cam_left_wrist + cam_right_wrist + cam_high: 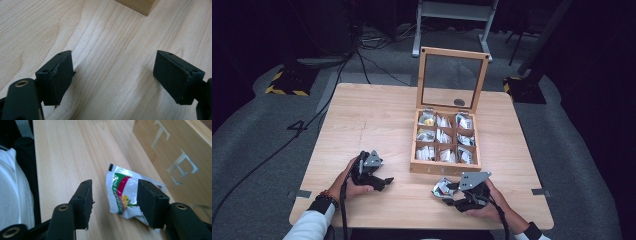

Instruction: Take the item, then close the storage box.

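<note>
So, tea packet [122,195] down beside the box [445,167]

Right gripper [113,200] fingers sit half open, gripping nothing; left gripper [112,77] wide, empty. Back off straight without snagging it.

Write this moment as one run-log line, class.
left tongs: open, empty | right tongs: open, sachet lying loose on table | tea box: lid up

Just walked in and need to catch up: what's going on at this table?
A person holds a gripper in each hand at a wooden table. The right gripper stands open beside a tea packet lying on the table in front of the open tea box, whose compartments hold more packets. The left gripper rests open over bare wood.
</note>
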Motion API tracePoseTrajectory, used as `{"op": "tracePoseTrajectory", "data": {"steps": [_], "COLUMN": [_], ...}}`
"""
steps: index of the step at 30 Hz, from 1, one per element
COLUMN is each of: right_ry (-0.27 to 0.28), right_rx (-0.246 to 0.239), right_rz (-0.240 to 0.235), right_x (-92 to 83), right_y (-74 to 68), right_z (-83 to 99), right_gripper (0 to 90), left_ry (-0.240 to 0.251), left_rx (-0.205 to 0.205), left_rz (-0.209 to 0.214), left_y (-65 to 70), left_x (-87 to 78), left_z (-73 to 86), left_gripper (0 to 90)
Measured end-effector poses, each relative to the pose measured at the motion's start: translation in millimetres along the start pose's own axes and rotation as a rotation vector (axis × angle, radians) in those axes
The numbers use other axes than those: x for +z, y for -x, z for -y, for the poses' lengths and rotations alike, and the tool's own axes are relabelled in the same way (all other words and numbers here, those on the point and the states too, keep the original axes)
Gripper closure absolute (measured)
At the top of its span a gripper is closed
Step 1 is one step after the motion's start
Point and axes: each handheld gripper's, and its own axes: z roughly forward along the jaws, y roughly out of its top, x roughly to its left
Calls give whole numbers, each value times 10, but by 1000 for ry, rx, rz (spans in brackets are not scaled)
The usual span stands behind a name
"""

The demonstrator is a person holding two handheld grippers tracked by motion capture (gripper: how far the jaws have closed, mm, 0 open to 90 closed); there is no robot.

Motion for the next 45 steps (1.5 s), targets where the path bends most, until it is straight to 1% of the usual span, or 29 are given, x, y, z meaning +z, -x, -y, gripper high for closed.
{"op": "tracePoseTrajectory", "data": {"steps": [2,5,9,12,15,18,19,21,22,23,26,29,30,31,33,34,37,38,39,40,41,42,43,44,45], "right_ry": [-1,19,25,31,46,72,88,110,118,131,158,186,199,205,216,220,228,224,224,224,216,206,205,210,208], "right_rx": [1,13,24,26,19,11,9,15,10,19,39,57,72,79,99,114,169,189,211,223,234,242,258,272,288], "right_rz": [12,42,74,89,83,88,88,92,100,106,146,192,210,222,266,284,324,339,357,362,369,381,392,390,391], "right_x": [-22,-68,-120,-159,-215,-278,-306,-367,-400,-434,-553,-685,-746,-782,-866,-903,-999,-1022,-1042,-1051,-1056,-1056,-1056,-1055,-1050], "right_y": [8,38,74,81,82,94,102,119,132,147,214,293,330,357,439,487,657,714,786,828,879,926,988,1024,1078], "right_z": [7,18,33,37,21,-34,-49,-62,-64,-63,-59,-41,-33,-30,-13,6,83,106,133,147,161,172,186,194,204], "right_gripper": [451,418,392,378,399,413,418,420,422,424,431,436,439,440,441,441,441,442,442,441,440,438,435,432,424], "left_ry": [0,0,0,0,1,1,1,1,1,1,-1,-1,-2,-7,-22,-23,-23,-42,-54,-50,-36,-19,-8,13,21], "left_rx": [0,0,1,1,0,-2,-4,-4,-5,-2,7,5,7,9,5,-4,-11,-13,-16,-26,-23,-1,6,5,4], "left_rz": [0,0,0,1,-1,-3,-4,-3,-3,-1,7,6,6,10,3,-1,-17,-11,-17,-35,-55,-69,-64,-49,-44], "left_y": [0,0,-1,-2,1,3,4,4,4,1,-15,-34,-41,-59,-109,-132,-190,-212,-229,-243,-255,-256,-263,-277,-287], "left_x": [0,0,0,1,0,-1,-2,-1,-1,-2,-2,5,6,12,24,31,46,51,48,47,44,36,31,22,17], "left_z": [0,0,0,-1,0,2,2,2,2,3,1,-4,-6,-14,-35,-45,-66,-91,-113,-136,-152,-174,-191,-225,-249], "left_gripper": [170,170,170,170,170,170,170,170,170,170,169,165,159,154,122,113,111,111,116,149,196,192,185,185,186]}}
